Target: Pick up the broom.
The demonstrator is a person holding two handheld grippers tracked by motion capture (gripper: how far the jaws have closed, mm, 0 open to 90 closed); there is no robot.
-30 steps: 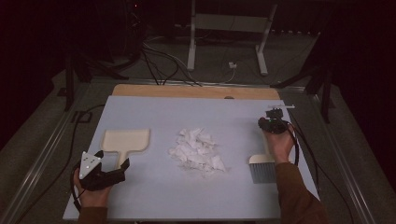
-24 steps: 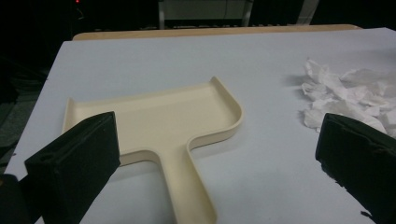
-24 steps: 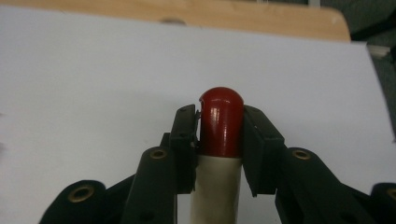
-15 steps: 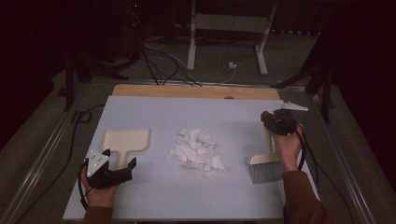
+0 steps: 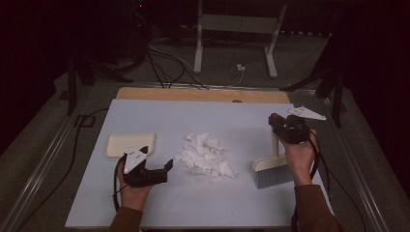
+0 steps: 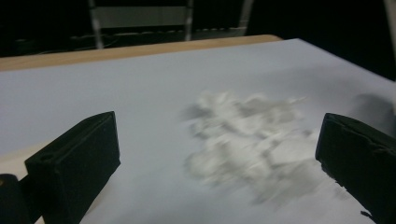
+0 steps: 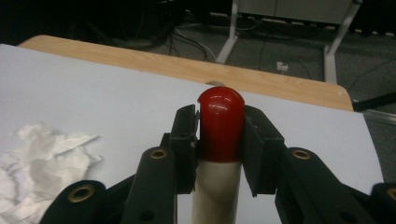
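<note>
Dark floor, loose cables and a metal stand frame lie beyond the table (image 5: 159, 212), whose pale blue top has a wooden strip along its far edge. At the table's centre sits a heap of crumpled white paper (image 5: 204, 155). Toward three o'clock from it stands a small brush (image 5: 271, 166), cream handle with a red tip, grey bristles resting on the surface. The right gripper (image 7: 219, 126) pinches that red tip between its jaws, handle upright. At about nine o'clock from the paper lies a cream dustpan (image 5: 126, 144), nothing visible in it. The left gripper (image 5: 167, 166), jaws spread wide, hovers just beside the dustpan, pointing at the paper.
</note>
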